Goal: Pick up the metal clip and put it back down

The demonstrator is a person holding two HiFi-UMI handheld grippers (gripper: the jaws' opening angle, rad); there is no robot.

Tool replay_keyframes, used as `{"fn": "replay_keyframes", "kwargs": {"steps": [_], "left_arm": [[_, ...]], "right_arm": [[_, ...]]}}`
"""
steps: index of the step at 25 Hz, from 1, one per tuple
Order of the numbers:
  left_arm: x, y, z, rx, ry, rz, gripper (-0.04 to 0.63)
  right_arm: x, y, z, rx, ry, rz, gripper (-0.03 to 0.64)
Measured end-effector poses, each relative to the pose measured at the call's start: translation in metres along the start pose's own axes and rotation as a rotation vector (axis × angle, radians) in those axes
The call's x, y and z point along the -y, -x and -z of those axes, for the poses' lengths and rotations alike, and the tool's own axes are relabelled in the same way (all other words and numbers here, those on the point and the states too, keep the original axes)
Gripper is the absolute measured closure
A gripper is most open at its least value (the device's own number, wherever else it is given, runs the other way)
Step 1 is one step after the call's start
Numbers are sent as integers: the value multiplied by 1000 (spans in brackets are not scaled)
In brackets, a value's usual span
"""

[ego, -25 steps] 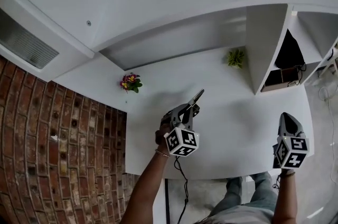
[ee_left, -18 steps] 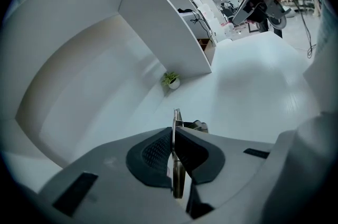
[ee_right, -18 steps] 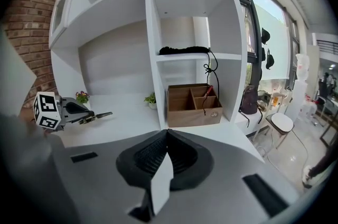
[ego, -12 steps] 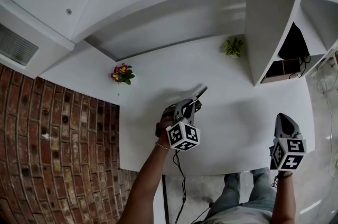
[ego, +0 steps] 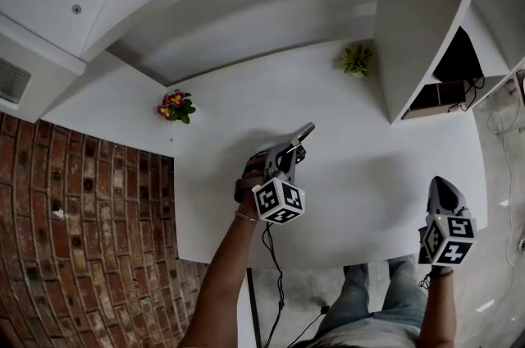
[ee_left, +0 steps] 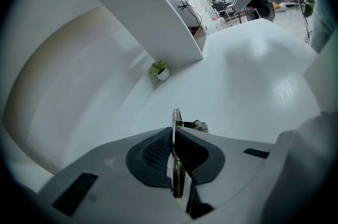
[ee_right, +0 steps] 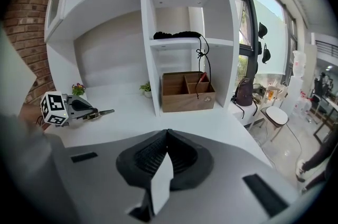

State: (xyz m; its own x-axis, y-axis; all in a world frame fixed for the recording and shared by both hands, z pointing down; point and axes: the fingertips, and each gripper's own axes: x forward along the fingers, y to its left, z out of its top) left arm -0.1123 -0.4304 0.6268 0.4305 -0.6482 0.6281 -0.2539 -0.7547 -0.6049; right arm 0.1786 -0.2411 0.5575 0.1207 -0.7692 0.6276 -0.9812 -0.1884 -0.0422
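Since a second ago the left gripper [ego: 292,151] stays closed on the metal clip [ego: 304,131] over the middle of the white desk [ego: 369,174], while the head view has drifted so that the flowering pot plant [ego: 174,104] and the green pot plant [ego: 356,59] sit a little higher and further left. We see in the left gripper view that the dark ribbed pads [ee_left: 153,151] press from both sides on the clip [ee_left: 176,117], a thin, shiny strip seen edge-on, with its tip and a small curled metal part poking out beyond them. Whether the clip clears the desk we cannot tell. The right gripper [ego: 440,186] hangs near the desk's front right corner, its jaws drawn together at the tip with nothing between them [ee_right: 167,134]. From there we also see the left gripper [ee_right: 91,110] side-on, the clip [ee_right: 103,111] sticking out level. Much of the clip is buried between the pads, and the left hand [ego: 248,184] is partly hidden behind the marker cube. A wooden divided box [ee_right: 187,91] sits in the white shelf unit [ee_right: 179,1], with a black cable trailing into it. Rough red brick wall [ego: 82,240] borders the smooth desk.
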Motion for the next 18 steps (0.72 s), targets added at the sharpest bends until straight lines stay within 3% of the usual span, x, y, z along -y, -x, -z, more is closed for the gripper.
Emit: {"fn": "replay_keyframes", "kwargs": {"steps": [9,18], "left_arm": [[8,-5,-2,-9,-42,26,578],[13,-6,-1,-35,-18,116,570]], "right_arm": [[-6,-6,0,-7,-1,-20,615],[0,-8,0,-10,-17,-12,615]]}}
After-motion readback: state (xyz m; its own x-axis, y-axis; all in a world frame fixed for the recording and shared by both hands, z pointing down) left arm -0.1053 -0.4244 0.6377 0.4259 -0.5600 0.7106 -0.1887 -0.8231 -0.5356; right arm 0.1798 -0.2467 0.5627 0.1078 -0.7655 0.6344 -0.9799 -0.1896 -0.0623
